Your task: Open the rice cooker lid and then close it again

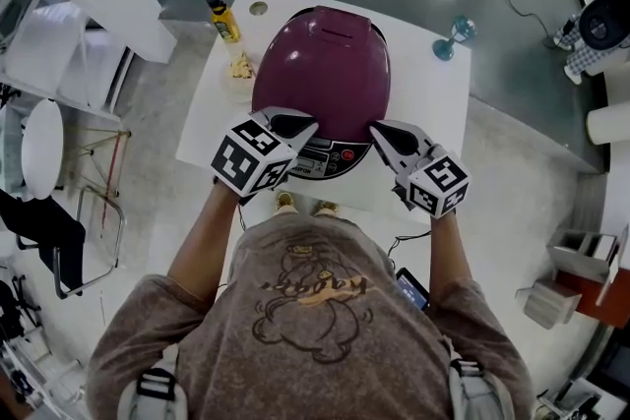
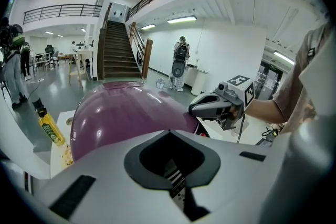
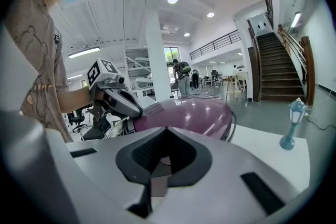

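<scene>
Rice cooker centred on white worktop, lid down. Left gripper and right gripper at lid's front edge, fingers of both pressed together, empty. Probably opening step; next calls for pressing the front release, then lifting.

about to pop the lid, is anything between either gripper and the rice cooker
Nothing visible does. The left gripper and right gripper are both close against the front of the purple rice cooker, above its control panel. The yellow bottle and blue stemmed object stand off to the sides.
</scene>
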`<state>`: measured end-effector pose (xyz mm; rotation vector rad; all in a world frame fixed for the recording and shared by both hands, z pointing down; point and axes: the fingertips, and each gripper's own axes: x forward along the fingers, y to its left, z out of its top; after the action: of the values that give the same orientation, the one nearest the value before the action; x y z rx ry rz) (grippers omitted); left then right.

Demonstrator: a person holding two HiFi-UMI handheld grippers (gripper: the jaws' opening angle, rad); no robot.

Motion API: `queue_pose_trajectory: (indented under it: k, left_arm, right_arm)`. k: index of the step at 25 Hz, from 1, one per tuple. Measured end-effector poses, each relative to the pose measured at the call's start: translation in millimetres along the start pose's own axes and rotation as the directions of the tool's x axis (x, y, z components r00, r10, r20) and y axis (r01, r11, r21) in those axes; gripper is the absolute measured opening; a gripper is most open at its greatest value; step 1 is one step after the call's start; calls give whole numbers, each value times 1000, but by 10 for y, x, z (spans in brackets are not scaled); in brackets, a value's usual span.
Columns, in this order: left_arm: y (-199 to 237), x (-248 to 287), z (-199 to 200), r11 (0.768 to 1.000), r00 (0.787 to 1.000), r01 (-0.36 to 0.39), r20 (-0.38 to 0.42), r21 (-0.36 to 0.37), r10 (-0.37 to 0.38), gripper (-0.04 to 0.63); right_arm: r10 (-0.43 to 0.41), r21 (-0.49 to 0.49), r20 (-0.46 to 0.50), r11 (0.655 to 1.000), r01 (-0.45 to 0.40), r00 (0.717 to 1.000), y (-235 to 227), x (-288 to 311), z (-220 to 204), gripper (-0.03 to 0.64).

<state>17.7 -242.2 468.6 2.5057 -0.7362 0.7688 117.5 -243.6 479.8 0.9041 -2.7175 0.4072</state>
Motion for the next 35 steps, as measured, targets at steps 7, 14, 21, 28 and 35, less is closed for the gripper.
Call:
queue_pose_trajectory:
  k: [7, 14, 21, 28, 35]
  left_arm:
    - [-42, -71, 108, 999, 996, 48, 79, 19, -49, 20]
    - [107, -205, 249, 998, 971, 41, 235, 40, -50, 20]
    - [176, -292, 292, 995, 945, 79, 314, 64, -95, 20]
    - [145, -445, 184, 998, 940, 43, 337, 45, -56, 20]
    - [-190, -570, 85, 999, 926, -8, 377, 34, -6, 20]
  right_arm:
    - [-70, 4, 12, 998, 70, 997, 63, 24, 42, 2]
    - [-249, 107, 128, 966, 236, 960, 96, -172, 230, 3]
    - [-346, 141, 172, 935, 325, 922, 161, -352, 296, 3]
    - [-291, 101, 199, 956, 276, 936, 349, -235, 325, 3]
    - [-253, 61, 198, 968, 245, 947, 558, -474, 212, 3]
